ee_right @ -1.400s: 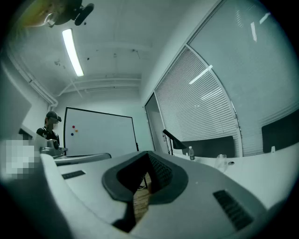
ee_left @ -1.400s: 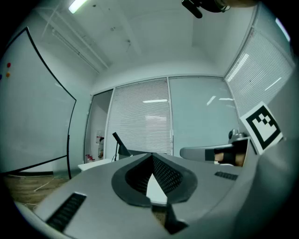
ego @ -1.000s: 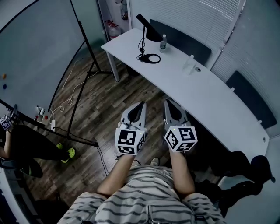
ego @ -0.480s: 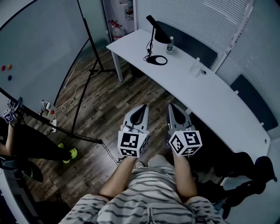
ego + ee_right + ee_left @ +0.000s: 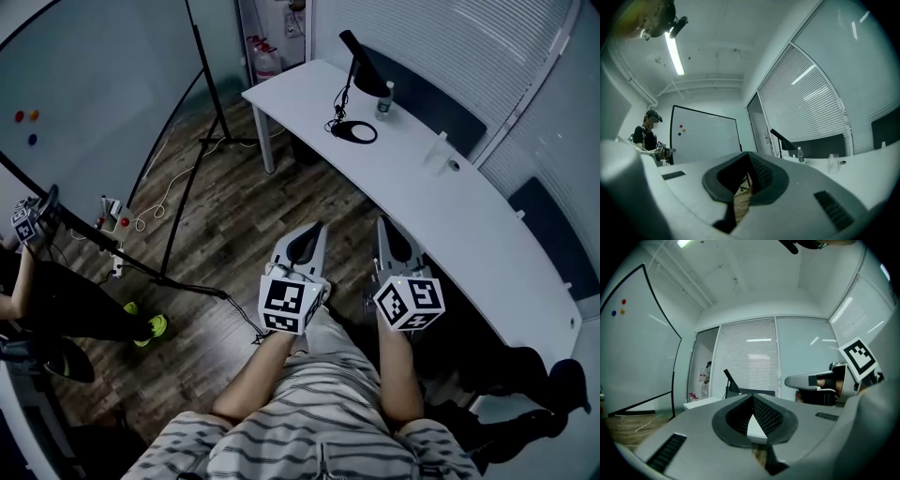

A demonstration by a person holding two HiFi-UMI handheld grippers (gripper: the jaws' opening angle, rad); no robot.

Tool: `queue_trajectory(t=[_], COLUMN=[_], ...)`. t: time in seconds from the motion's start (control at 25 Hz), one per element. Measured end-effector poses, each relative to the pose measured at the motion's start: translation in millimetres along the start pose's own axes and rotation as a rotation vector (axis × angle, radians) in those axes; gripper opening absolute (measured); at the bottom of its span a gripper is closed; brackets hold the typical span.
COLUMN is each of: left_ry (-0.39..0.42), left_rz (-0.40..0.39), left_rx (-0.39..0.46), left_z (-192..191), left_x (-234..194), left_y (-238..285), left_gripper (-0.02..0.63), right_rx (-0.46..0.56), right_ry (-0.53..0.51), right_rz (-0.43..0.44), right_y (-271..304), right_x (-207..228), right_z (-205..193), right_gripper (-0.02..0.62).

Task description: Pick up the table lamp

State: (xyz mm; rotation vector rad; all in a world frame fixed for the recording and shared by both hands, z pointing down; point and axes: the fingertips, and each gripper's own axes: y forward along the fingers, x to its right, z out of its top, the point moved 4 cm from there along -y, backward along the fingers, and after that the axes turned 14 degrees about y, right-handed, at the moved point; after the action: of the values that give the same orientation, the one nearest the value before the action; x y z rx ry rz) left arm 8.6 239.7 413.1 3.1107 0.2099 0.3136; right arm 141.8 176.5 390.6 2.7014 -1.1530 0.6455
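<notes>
The black table lamp (image 5: 359, 73) stands at the far end of the long white table (image 5: 441, 206), its ring base (image 5: 355, 131) flat on the top. Both grippers are held level over the wood floor, well short of the lamp. My left gripper (image 5: 318, 227) is shut and empty. My right gripper (image 5: 382, 223) beside it is also shut with nothing in it. The left gripper view shows the lamp (image 5: 731, 382) small and far beyond the closed jaws, with the right gripper (image 5: 811, 380) alongside. The lamp (image 5: 781, 138) is equally distant in the right gripper view.
A water bottle (image 5: 382, 100) stands by the lamp, and a clear cup (image 5: 439, 148) further along the table. Dark chairs (image 5: 441, 98) line the far side. A whiteboard (image 5: 84, 94) on a black stand (image 5: 202, 84) and a person (image 5: 56, 309) are at the left.
Both grippers have moved forward toward the table together, staying shut. The lamp and table have shifted right and slightly nearer in the head view.
</notes>
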Motion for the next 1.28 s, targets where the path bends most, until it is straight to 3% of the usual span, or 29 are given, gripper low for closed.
queue_trajectory(t=[0.52, 1.28], left_ry=[0.014, 0.03], left_rz=[-0.002, -0.039], left_rx=[-0.02, -0.053], left_z=[-23, -17], left_x=[-71, -151], left_y=[118, 303], left_gripper=[0.008, 0.008], right_rx=[0.007, 0.005], right_ry=[-0.001, 0.027], right_rz=[0.008, -0.029], right_y=[127, 291], right_x=[50, 133], right_z=[9, 51], right_gripper=[0.008, 0.008])
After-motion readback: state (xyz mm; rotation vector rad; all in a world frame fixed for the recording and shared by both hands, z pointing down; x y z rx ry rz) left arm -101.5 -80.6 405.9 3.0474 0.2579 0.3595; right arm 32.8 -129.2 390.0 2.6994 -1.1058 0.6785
